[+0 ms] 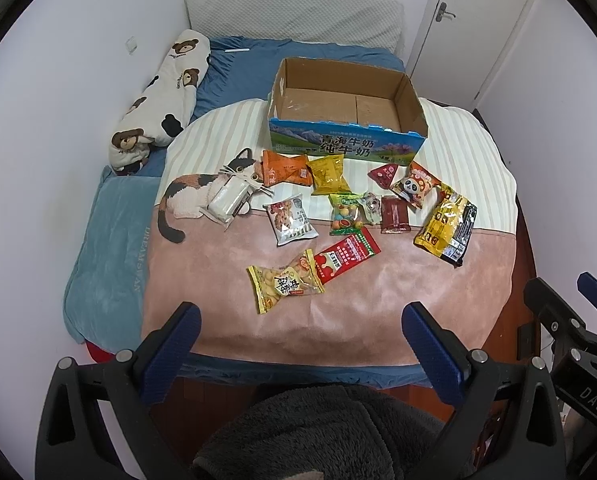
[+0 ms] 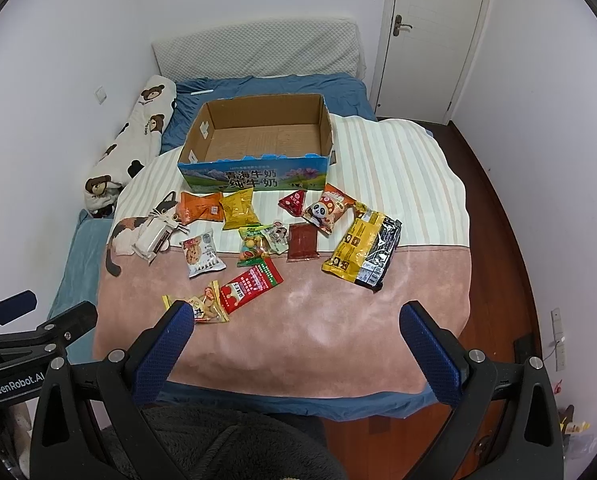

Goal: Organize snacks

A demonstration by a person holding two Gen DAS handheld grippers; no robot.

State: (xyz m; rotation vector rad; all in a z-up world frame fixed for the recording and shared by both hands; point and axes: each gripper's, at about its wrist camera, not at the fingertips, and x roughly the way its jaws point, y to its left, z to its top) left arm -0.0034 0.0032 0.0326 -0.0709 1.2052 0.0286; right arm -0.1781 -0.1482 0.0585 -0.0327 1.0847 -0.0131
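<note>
1. The left tool [image 1: 300, 328] and right tool [image 2: 294, 326] both hang released, fingers spread wide, holding nothing, above the bed's near edge.
2. Ahead of them the snack packets [image 1: 350, 208] lie scattered on a pink-and-striped blanket [image 2: 338, 320]; the yellow biscuit packet [image 1: 284, 286] lies nearest.
3. Beyond the packets stands an open cardboard box [image 2: 258, 148].
4. The bed [image 1: 234, 76] has blue sheets; white walls and a door [image 2: 434, 32] lie behind.

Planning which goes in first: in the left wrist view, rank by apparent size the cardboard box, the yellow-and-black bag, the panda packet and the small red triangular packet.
Largest to smallest as they look:
1. cardboard box
2. yellow-and-black bag
3. panda packet
4. red triangular packet
All lie at a similar range, so the order seems reliable.
</note>
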